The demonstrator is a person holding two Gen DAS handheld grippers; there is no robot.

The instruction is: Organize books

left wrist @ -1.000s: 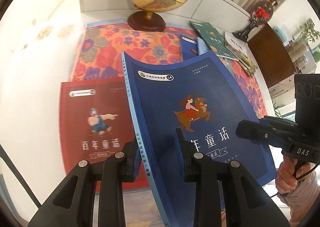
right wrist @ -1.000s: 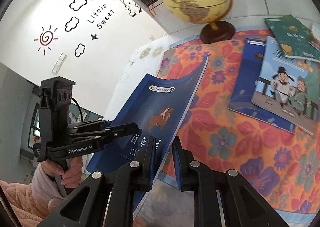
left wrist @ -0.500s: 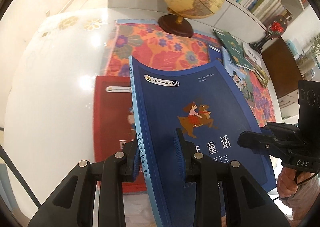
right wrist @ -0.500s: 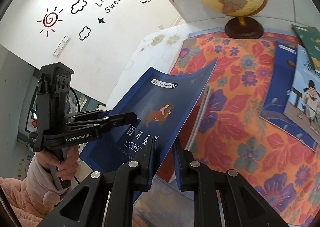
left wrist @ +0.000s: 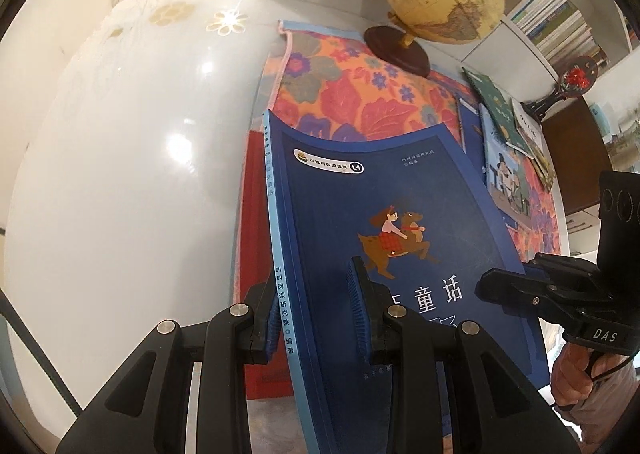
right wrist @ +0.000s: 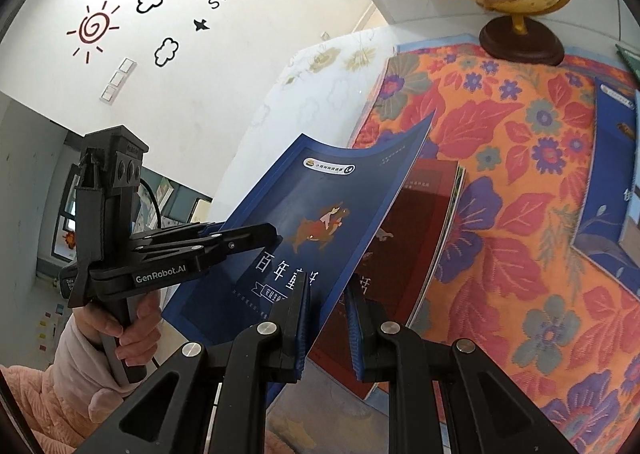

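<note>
Holding the blue storybook [left wrist: 384, 222] with both grippers — our left gripper [left wrist: 316, 310] pinches its spine edge, our right gripper [right wrist: 326, 318] pinches its other edge. It hangs tilted just above the red storybook [right wrist: 424, 230] — that one lies on the flowery cloth [right wrist: 520, 142].

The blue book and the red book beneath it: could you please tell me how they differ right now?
The blue book is held up off the table, tilted and bowed, while the red book lies flat. The left gripper and the right gripper each clamp an edge of the blue book; nothing grips the red book. The blue book shows its whole cover; the red book is mostly hidden under it. Both look like volumes of one series.
</note>
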